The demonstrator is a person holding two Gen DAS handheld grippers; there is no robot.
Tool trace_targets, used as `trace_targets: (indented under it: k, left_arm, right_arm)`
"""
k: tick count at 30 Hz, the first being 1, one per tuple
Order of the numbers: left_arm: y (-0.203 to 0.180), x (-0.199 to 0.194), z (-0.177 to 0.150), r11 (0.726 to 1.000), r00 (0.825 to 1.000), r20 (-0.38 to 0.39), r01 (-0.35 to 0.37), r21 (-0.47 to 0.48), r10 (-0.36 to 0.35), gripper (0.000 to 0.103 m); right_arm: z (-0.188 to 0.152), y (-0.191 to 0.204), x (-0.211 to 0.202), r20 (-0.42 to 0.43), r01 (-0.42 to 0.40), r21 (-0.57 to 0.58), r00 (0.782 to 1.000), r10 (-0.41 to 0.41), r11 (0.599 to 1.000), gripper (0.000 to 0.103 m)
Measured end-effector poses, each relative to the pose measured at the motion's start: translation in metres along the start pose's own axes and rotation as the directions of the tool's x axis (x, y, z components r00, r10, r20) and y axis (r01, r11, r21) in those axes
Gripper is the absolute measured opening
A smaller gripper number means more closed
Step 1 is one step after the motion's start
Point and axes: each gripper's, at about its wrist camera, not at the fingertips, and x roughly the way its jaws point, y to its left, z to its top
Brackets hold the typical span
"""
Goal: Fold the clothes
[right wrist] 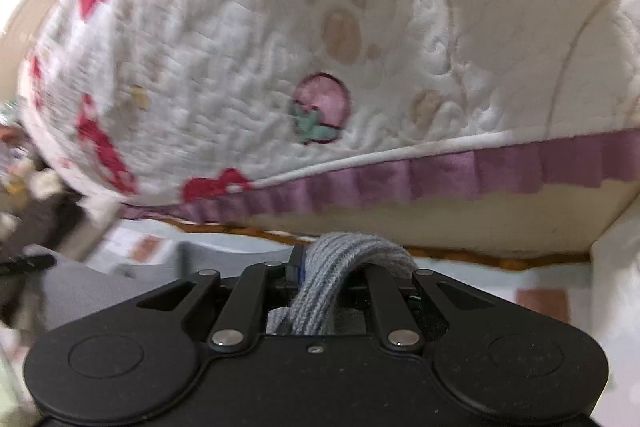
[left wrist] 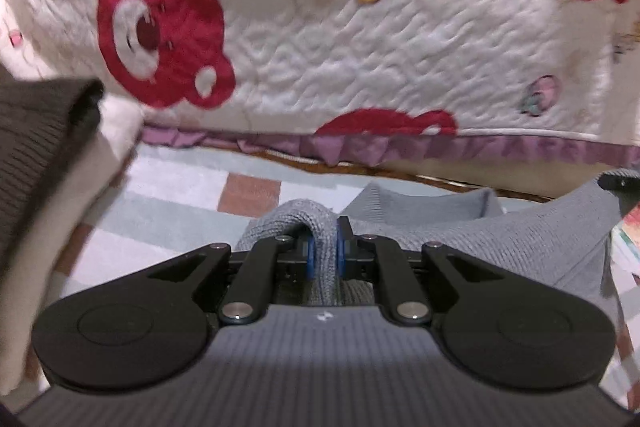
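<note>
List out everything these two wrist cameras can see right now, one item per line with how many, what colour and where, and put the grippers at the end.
grey knitted garment: one, grey, stretched between both grippers above the rug
white quilted cover with red bear prints: one, white with red bears and a purple ruffle hem, draped over the furniture ahead, filling the top of both views
pastel checked rug: one, pale blue, white and brick-red squares, on the floor below the cover
dark brown ribbed knit: one, brown, over a cream cloth at the left edge of the left wrist view
left gripper: one, black with blue pads, shut on a fold of the garment
right gripper: one, black, shut on a bunched grey fold
</note>
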Motion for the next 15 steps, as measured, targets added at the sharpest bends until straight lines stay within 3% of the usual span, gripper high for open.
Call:
trace_targets:
  k: [4, 8, 10, 15]
  left_arm:
    - [0.011, 0.057, -0.004, 0.996, 0.993, -0.096, -0.075, -0.046, 0.070, 0.010]
    - [0.028, 0.088, -0.015, 0.984, 0.984, -0.172, -0.082, -0.157, 0.054, 0.013]
    - [0.033, 0.079, -0.015, 0.982, 0.992, -0.125, -0.029, -0.185, 0.006, 0.014]
    - [0.028, 0.041, -0.015, 0.984, 0.996, 0.011, 0.084, -0.159, -0.083, 0.023]
  right_arm:
    - [-0.002, -0.021, 0.044, -0.061, 0.023, 0.128, 0.998, -0.015, 0.992, 0.013]
    - [-0.015, -0.041, 0.064, -0.077, 0.065, 0.253, 0.996, -0.047, 0.965, 0.022]
    - [-0.021, -0.048, 0.059, -0.052, 0.070, 0.292, 0.997, -0.057, 0.954, 0.036]
    - [-0.038, -0.067, 0.020, 0.028, 0.093, 0.309, 0.994, -0.106, 0.947, 0.042]
